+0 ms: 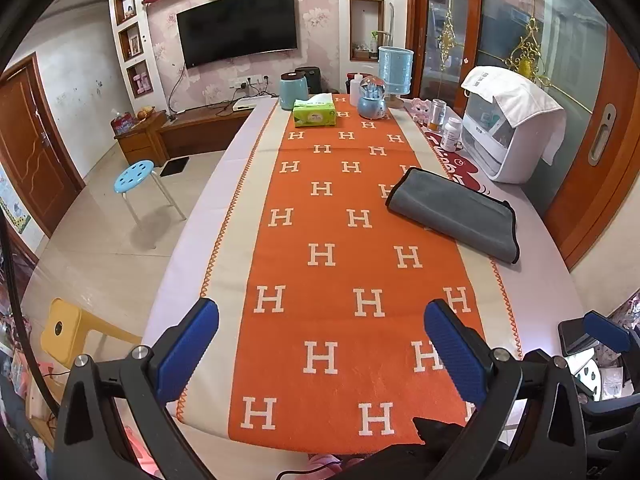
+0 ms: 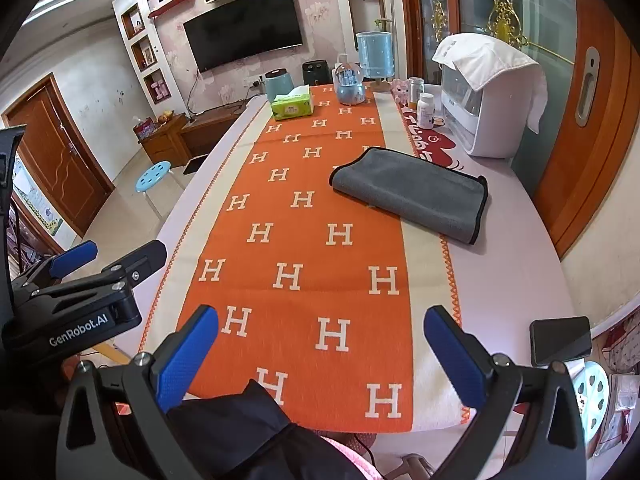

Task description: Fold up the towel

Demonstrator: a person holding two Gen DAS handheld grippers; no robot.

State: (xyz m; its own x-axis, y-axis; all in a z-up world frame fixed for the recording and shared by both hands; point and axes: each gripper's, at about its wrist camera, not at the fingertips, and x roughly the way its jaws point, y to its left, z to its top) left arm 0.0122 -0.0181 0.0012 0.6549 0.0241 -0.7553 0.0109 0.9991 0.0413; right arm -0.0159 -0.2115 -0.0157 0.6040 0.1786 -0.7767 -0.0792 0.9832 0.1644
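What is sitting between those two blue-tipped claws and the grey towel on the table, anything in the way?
Nothing visible. The grey towel lies folded, partly on the orange runner, and only bare runner lies between it and the open right gripper and open left gripper. The tissue box and bottles sit beyond it.

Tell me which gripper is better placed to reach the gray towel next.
Probably the right gripper. The gray towel lies on the table's right side, half off the orange runner, ahead and right of it. The left gripper sits further left, so it would have to cross over. Both are open and empty.
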